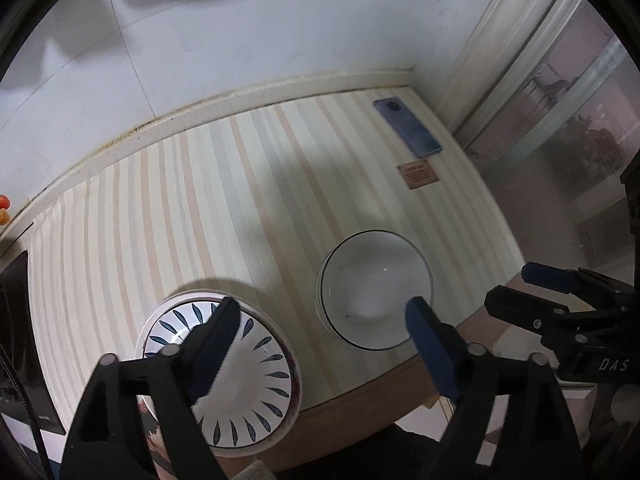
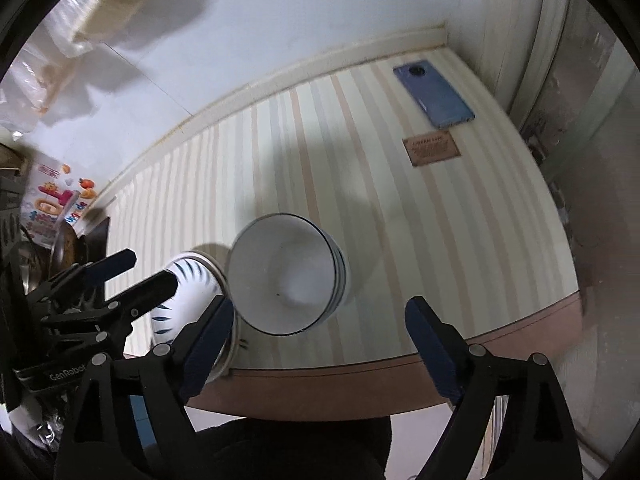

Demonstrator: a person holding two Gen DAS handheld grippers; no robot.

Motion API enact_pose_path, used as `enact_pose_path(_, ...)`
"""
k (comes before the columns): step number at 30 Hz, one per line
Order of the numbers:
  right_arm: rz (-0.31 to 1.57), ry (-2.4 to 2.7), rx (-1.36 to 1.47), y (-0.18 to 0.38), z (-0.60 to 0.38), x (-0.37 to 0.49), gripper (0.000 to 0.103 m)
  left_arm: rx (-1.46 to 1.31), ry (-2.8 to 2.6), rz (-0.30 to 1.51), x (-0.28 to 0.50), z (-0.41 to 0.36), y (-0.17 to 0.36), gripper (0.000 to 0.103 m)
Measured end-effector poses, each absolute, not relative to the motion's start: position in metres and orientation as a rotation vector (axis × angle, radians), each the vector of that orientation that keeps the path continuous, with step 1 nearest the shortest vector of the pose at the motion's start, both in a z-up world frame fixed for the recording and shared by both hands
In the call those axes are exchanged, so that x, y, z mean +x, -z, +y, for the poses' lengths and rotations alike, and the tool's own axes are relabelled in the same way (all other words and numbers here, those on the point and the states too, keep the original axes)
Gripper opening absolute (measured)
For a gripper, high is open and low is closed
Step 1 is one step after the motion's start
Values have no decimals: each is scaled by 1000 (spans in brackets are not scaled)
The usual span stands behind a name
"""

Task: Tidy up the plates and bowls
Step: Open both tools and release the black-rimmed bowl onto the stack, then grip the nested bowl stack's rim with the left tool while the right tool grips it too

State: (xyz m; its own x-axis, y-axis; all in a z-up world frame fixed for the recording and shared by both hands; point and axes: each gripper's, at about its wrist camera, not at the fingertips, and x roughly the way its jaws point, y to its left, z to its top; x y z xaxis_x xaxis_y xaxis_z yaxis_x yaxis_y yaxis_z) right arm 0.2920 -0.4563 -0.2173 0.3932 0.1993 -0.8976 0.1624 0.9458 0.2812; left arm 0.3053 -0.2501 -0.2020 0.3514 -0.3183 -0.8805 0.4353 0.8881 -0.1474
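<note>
bowls (image 2: 288,276) near table edge (image 2: 360,360), plates (image 1: 240,376) overhanging

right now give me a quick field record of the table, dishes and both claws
surface: striped table, wall behind
plates: patterned plate stack, near front edge, left of the bowls
bowls: white bowl stack, nested, upright, beside the plates
left claw: open, nothing between the jaws, above the dishes
right claw: open, empty, above the bowls
other items: blue phone at the far right corner; brown card just in front of it
</note>
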Motion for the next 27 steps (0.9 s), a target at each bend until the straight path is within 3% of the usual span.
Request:
enact_pose_path(3, 1149, -19, 325, 201, -453, 286, 92, 116, 500, 1089, 300, -247, 192, 88)
enact_pose_path(6, 1128, -14, 312, 189, -449, 277, 93, 102, 514, 1076, 296, -245, 183, 100)
enact_pose_path(14, 1101, -19, 362, 176, -452, 263, 95, 74, 535, 1077, 297, -246, 178, 100)
enact_pose_path(20, 1133, -28, 420, 204, -464, 275, 95, 65, 548, 1044, 317, -257, 198, 100)
enact_pose_path(27, 1202, -77, 532, 263, -478, 302, 95, 61, 593, 1167, 363, -276, 251, 100)
